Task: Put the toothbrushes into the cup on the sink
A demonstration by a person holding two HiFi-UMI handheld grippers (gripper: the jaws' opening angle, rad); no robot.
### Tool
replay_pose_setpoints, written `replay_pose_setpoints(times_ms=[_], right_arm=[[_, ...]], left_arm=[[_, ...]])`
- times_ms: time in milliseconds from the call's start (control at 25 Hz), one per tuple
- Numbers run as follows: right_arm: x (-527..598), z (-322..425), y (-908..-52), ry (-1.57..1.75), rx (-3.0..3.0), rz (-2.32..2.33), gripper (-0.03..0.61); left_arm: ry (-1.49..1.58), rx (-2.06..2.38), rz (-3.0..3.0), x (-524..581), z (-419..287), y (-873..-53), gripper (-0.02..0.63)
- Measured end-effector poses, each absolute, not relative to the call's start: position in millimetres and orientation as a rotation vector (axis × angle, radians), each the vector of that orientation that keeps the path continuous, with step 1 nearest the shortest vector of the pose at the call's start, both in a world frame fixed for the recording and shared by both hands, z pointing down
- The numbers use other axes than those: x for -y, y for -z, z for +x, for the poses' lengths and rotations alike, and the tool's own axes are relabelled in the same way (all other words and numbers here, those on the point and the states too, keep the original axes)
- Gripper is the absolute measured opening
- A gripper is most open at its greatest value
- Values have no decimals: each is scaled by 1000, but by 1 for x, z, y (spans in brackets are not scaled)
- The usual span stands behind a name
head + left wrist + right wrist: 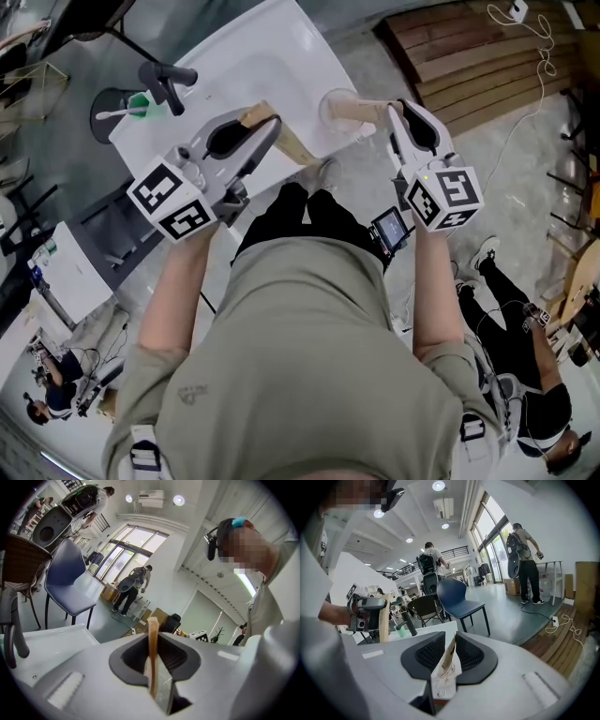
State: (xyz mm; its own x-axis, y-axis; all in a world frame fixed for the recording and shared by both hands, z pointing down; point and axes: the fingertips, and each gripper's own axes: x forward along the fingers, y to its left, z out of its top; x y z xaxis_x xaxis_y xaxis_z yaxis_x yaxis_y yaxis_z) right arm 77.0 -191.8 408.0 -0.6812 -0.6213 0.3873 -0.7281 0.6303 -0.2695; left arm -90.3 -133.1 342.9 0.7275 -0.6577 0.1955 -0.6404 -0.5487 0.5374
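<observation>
In the head view my left gripper [266, 127] is shut on a flat brown toothbrush pack [292, 142] that slants over the white sink's [281, 47] near edge. The left gripper view shows that pack [152, 644] edge-on between the jaws of the left gripper [153, 667], with clear film beside it. My right gripper [397, 112] is shut on a second pack of brown card and clear plastic [349, 110] that points left over the sink's corner. That pack [446, 665] sits pinched in the right gripper [449, 656]. A green cup [139, 104] with a white toothbrush [112, 114] stands beyond the black tap [167, 81].
Wooden pallets [469, 47] and a white cable [539, 42] lie on the floor at the right. A seated person [525, 375] is at the lower right. A blue chair [459, 599] and standing people [525, 564] are further off. A white cabinet [70, 272] stands at the left.
</observation>
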Motion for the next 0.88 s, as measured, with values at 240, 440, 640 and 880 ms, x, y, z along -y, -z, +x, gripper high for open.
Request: replay_pose_setpoints(times_ms=[240,440,640,880], right_arm=[[198,99,-400,-591,2606,1132,58],[196,110,-387,-560,2611,1171,58],[194,122,-378,-540,2611,1194,58],[187,133,-373,-549,2605,1223,57]], left_arm=[[33,979,2352,144,-75,-337,54],[35,980,2367,144,-73,-330,54],[37,981,2376,147,-69,-327,54],[39,978,2389,150,-67,-323,54]])
